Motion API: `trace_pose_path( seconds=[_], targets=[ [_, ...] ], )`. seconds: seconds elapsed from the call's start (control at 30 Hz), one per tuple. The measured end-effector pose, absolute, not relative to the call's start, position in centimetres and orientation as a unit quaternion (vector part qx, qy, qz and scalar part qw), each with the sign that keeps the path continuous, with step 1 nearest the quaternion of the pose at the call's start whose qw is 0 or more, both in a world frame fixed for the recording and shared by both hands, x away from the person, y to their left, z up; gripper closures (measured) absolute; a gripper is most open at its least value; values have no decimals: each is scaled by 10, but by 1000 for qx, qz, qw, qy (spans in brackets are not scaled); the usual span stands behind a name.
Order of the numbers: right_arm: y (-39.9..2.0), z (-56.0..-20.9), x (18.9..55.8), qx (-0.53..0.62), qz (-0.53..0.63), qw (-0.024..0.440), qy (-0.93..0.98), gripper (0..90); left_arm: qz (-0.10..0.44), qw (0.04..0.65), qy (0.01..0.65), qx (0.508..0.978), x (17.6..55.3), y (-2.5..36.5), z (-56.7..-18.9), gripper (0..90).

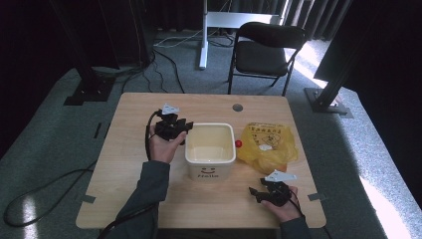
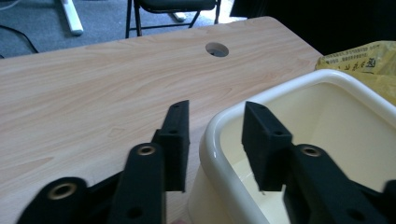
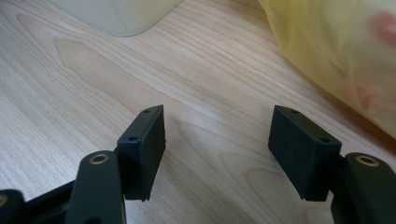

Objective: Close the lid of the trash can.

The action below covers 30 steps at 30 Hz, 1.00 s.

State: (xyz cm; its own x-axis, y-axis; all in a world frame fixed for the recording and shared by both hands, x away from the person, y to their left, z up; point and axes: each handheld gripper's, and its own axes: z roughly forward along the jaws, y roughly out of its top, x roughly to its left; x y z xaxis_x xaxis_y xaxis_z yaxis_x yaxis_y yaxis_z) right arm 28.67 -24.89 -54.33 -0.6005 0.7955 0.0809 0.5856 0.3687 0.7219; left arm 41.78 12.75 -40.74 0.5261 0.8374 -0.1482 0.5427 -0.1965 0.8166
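Observation:
A cream square bin (image 1: 209,172) with a smiley face on its front stands mid-table. My left gripper (image 1: 186,128) sits at the bin's far left corner. In the left gripper view this gripper (image 2: 217,140) straddles the rim (image 2: 280,91), one jaw outside the wall and one inside, with gaps showing on both sides, so it is open. My right gripper (image 1: 254,191) rests low near the table's front right, open. Its jaws (image 3: 217,149) stand wide apart over bare wood with nothing between them. A crumpled yellow plastic bag (image 1: 268,144) lies right of the bin.
A small red thing (image 1: 238,144) sits between the bin and the bag. The table (image 1: 149,199) has a cable hole (image 1: 237,107) near its far edge. A black chair (image 1: 268,47) stands behind the table. The bag (image 3: 336,51) lies just beyond the right gripper.

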Motion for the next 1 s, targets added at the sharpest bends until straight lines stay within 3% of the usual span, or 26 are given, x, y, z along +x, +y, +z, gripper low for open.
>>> trace_pose_path(
  seconds=[0.27,0.63,1.0],
  targets=[
    [-249,-543,287,423,369,142,815,351,189,438,452,754,403,141,-402,525],
    [-248,-543,286,423,369,142,816,347,200,433,489,730,389,186,-411,478],
    [-247,-543,286,421,368,143,817,347,158,383,541,732,395,210,-440,447]
  ],
)
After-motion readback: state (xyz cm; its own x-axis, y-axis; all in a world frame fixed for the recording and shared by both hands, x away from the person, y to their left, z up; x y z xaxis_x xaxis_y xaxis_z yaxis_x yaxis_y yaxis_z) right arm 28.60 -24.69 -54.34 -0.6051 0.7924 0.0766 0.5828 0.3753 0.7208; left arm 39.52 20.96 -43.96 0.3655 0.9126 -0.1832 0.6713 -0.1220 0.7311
